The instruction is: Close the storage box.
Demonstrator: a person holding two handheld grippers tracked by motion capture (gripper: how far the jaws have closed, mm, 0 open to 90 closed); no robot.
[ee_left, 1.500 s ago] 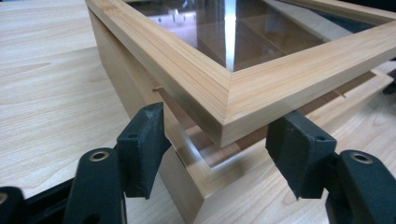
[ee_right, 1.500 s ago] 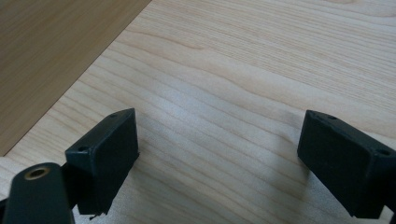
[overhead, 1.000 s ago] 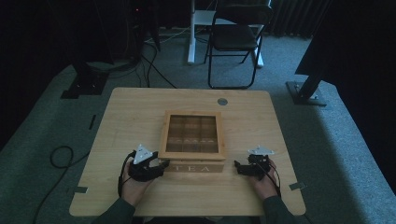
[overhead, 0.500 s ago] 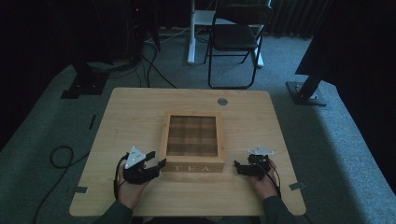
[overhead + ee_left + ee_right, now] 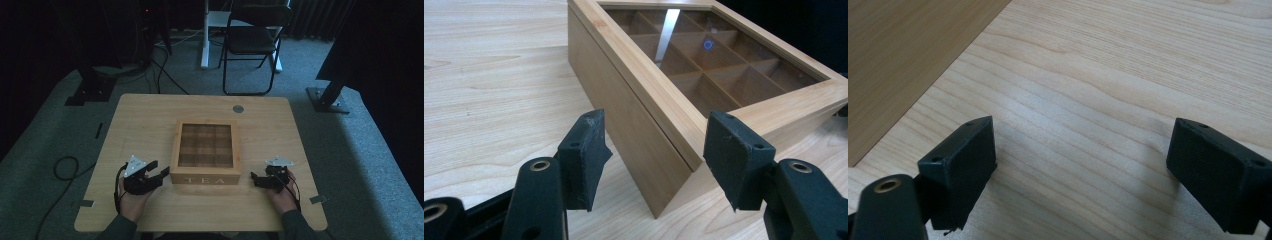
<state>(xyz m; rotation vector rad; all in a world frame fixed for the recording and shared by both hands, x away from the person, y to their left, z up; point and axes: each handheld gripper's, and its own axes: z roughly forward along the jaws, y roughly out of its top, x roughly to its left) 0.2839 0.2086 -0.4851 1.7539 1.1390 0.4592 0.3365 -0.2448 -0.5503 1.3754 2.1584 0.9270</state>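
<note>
High view: folding chair (image 5: 252, 40) and cables (image 5: 165, 75) beyond table (image 5: 150, 115).

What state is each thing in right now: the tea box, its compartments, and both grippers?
Tea box: lid shut, flat on the table, not gripped.
Compartments: empty as far as the glass lid shows.
Left gripper: open, jaws either side of the box's near corner, not touching.
Right gripper: open, empty, over bare table beside the box.

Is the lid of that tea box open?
No, the glass-paned lid lies flat and shut on the box, with the dividers visible through it.
</note>
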